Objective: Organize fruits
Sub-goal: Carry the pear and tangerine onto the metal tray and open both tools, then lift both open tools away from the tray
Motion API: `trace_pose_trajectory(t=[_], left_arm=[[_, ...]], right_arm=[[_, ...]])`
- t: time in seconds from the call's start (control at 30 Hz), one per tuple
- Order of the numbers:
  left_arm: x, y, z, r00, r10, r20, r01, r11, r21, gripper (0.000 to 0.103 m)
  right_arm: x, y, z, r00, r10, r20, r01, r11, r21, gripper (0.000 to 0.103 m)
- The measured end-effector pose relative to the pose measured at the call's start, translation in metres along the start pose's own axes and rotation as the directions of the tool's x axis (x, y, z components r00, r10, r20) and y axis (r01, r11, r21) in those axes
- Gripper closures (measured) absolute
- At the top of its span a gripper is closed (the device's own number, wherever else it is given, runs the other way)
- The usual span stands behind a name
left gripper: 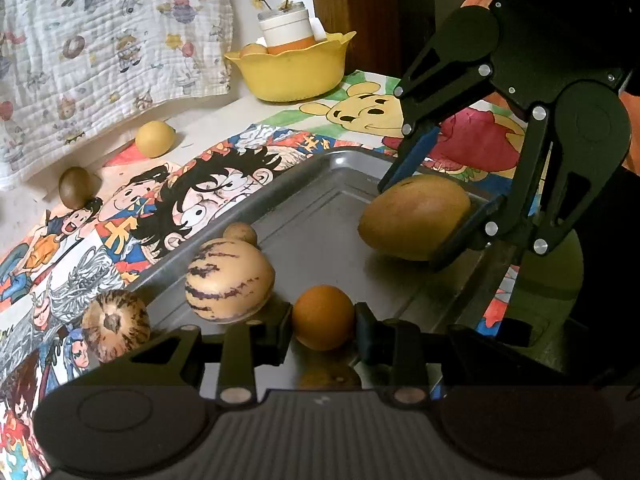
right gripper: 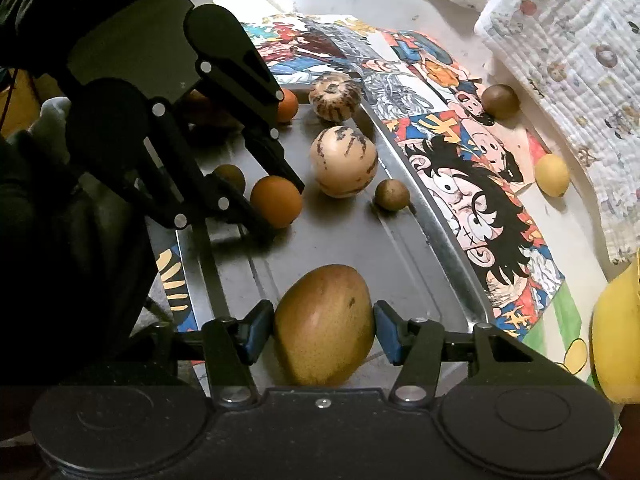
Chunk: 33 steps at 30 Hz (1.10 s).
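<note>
Nearest, between the pads of the left gripper: a small orange fruit, clenched from both sides, low over the near end of the metal tray. Best kept level and lowered gently, no extra squeeze, since a round fruit probably rolls once freed. Release only with its underside resting on the tray floor, clear of the striped melon just beside the left pad.

Just outside that melon, off the tray rim to the gripper's left: a second striped fruit on the cartoon-print mat. A little farther along the rim, a small brown fruit tucked behind the melon.

Farther ahead and to the right: the right gripper with blue pads astride a mango lying in the tray. Left pad touching or nearly touching the skin, right pad at the edge too; hard to tell whether gripping firmly or just letting go, though judged clasped. Worth holding across the mango's broad middle, as now, to stop it twisting.

Farthest from both grippers, beyond the tray: a brown kiwi-like fruit and a yellow lemon-like fruit on the mat near the printed cloth, well apart from the tray; likely next to fetch. Beyond, a yellow bowl.
</note>
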<state>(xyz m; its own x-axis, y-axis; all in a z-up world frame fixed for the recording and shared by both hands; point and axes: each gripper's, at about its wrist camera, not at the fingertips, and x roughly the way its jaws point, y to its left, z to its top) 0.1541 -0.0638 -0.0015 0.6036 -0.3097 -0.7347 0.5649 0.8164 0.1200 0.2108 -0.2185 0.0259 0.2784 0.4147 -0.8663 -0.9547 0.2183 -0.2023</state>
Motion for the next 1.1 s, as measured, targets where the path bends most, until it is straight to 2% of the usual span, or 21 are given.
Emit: trace_pose_trajectory(t=[0.07,0.17,0.33,0.43,0.5,0.63,0.77,0.9,1.1], left_arm=[[-0.001,0.0,0.0,1.0,0.0,0.005,0.0,1.0,-0.002,0.066],[-0.004,-0.002,-0.001,1.0,0.008,0.021,-0.007,1.0,-0.004,0.054],[-0.02,-0.005,-0.003,0.997,0.035,0.065,-0.034,0.999,-0.019,0.044],[-0.035,-0.009,-0.008,0.993,0.058,0.102,-0.055,0.998,-0.035,0.034],[-0.046,-0.012,-0.012,0.989,0.082,0.126,-0.077,0.996,-0.046,0.024],[-0.063,-0.016,-0.022,0.978,0.137,0.157,-0.125,0.989,-0.083,0.018],[-0.076,-0.016,-0.034,0.966,0.201,0.164,-0.178,0.974,-0.142,0.005],[-0.088,-0.01,-0.051,0.959,0.242,0.149,-0.207,0.953,-0.221,0.001],[-0.098,0.006,-0.07,0.951,0.295,0.093,-0.256,0.919,-0.3,0.0]], right_arm=[[-0.001,0.0,-0.001,1.0,-0.002,0.006,0.002,1.0,0.015,0.043],[-0.005,0.0,-0.005,0.999,-0.013,0.031,0.012,0.999,0.043,0.036],[-0.016,0.005,-0.015,0.993,-0.052,0.107,0.038,0.992,0.122,0.026],[-0.027,0.012,-0.02,0.983,-0.082,0.162,0.056,0.986,0.158,0.018],[-0.034,0.017,-0.022,0.976,-0.098,0.196,0.062,0.981,0.184,0.014],[-0.041,0.029,-0.023,0.964,-0.134,0.231,0.082,0.971,0.223,0.006],[-0.044,0.036,-0.028,0.957,-0.157,0.244,0.086,0.956,0.28,0.003],[-0.044,0.039,-0.034,0.952,-0.185,0.244,0.099,0.94,0.327,0.001],[-0.044,0.039,-0.04,0.948,-0.232,0.219,0.138,0.918,0.373,0.001]])
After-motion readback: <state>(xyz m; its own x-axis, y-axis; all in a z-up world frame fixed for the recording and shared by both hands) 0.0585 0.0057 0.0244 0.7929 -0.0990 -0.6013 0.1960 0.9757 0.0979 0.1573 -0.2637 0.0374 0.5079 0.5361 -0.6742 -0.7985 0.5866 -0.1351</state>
